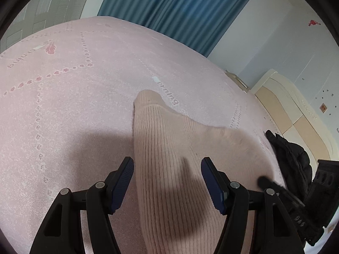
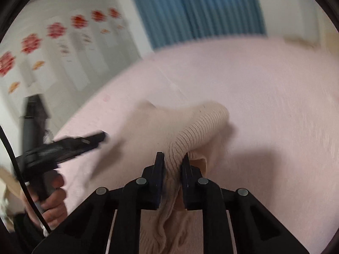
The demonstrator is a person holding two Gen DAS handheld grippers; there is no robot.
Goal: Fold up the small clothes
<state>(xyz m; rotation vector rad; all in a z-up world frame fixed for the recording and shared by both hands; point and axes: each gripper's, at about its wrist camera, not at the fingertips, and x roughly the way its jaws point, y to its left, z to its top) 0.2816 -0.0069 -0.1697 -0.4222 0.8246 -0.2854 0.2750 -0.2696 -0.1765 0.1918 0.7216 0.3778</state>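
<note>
Right wrist view: one beige ribbed knit garment (image 2: 203,122) lies on the pink bedspread (image 2: 264,84), part of it lifted into a hump.
Garment in left wrist view: the same knit piece (image 1: 169,158) runs from between the fingers toward a rounded end near printed lettering on the spread (image 1: 63,105).
Right gripper (image 2: 172,160): jaws narrow, pinching a bunched ribbed fold; the pads press the cloth from both sides, and more knit hangs below them.
Left gripper (image 1: 167,167): jaws stand wide, one blue pad on either side of the garment; whether the pads touch the cloth I cannot tell.
Left gripper seen from the right: a blurred black tool (image 2: 63,146) held by a hand (image 2: 53,201), at the left edge.
Count: two grippers, one knit garment, one hand in sight.
Surroundings: one black jacket (image 1: 296,163) at the bed's right edge; blue curtain (image 1: 180,6) behind; red flower stickers (image 2: 56,29) on the white wall.
</note>
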